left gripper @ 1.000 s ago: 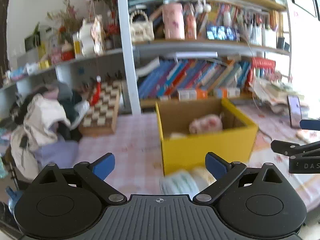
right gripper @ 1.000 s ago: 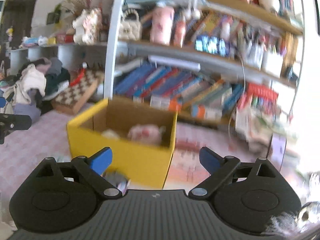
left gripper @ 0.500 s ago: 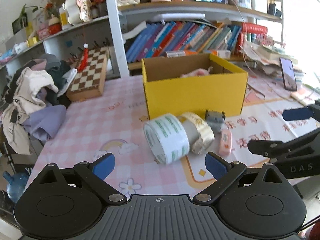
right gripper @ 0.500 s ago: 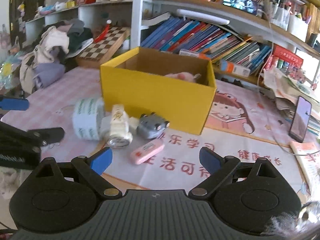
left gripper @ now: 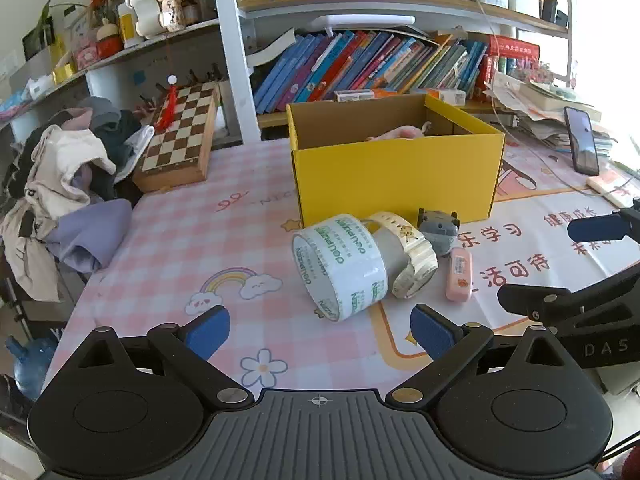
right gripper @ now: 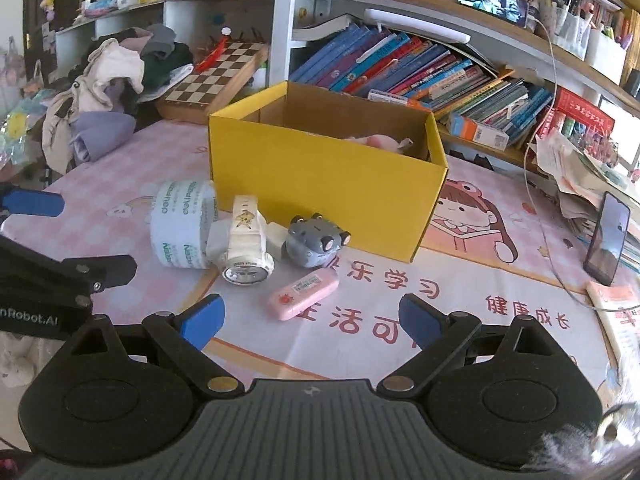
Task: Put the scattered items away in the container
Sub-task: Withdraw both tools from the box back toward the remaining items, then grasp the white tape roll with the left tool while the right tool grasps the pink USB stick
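Note:
A yellow cardboard box (left gripper: 396,172) (right gripper: 320,184) stands on the table with a pink soft toy (left gripper: 396,134) (right gripper: 376,141) inside. In front of it lie a roll of white tape (left gripper: 340,266) (right gripper: 182,224), a cream watch (left gripper: 414,260) (right gripper: 246,248), a grey toy (left gripper: 438,230) (right gripper: 314,240) and a pink flat case (left gripper: 460,274) (right gripper: 304,294). My left gripper (left gripper: 320,330) is open and empty, just short of the tape. My right gripper (right gripper: 310,320) is open and empty, just short of the pink case.
A chessboard (left gripper: 180,136) and a pile of clothes (left gripper: 68,176) lie at the left. A phone (right gripper: 606,240) stands at the right beside stacked papers. Bookshelves (left gripper: 380,64) run behind the box. The table's front edge is near both grippers.
Both grippers have pulled back and tilted down from the box. The tape, watch, grey toy and pink case have come into view on the table. Both stay open.

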A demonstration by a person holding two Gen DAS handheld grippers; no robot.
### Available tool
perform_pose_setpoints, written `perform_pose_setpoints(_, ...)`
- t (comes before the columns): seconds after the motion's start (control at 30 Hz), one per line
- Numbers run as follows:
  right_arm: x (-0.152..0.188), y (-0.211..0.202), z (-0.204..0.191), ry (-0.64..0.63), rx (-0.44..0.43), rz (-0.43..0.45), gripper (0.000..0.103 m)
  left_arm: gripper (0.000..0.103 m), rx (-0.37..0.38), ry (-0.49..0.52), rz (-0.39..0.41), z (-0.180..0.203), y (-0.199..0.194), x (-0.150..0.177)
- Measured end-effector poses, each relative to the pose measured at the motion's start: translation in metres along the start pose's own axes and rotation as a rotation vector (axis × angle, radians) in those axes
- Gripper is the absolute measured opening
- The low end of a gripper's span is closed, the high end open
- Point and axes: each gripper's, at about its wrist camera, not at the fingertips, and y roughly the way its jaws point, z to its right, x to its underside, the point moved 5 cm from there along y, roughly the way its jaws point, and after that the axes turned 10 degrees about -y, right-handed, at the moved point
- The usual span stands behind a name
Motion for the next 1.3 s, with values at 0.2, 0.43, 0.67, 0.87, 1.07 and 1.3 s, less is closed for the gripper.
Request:
perform_pose_setpoints(0.2, 0.001, 0.004, -0.007, -0.061, 0.01, 0.013, 0.094, 0.099, -0.004, -0.016, -0.019, -0.003, 0.005, 0.001)
perform_pose_setpoints(0.43, 0.001, 0.004, -0.005, -0.043, -0.017, 0.022, 0.092, 0.099, 0.011, -0.03, -0.014, -0.005, 0.005, -0.001)
perform_pose_setpoints(0.67, 0.0, 0.011, 0.001, -0.02, -0.039, -0.005, 0.09, 0.099, 0.025, -0.07, -0.011, -0.009, 0.01, -0.004)
perform_pose_setpoints(0.87, -0.003, 0.016, 0.004, -0.022, -0.049, -0.011, 0.088, 0.099, 0.036, -0.065, 0.0, -0.006, 0.014, -0.008)
perform_pose_setpoints(1.07, -0.006, 0.024, 0.007, -0.024, -0.062, -0.023, 0.087, 0.099, 0.038, -0.054, 0.001, -0.002, 0.021, -0.013)
perform_pose_setpoints(1.3, -0.011, 0.036, 0.011, -0.041, -0.081, -0.037, 0.087, 0.098, 0.055, -0.067, 0.005, 0.0, 0.03, -0.02)
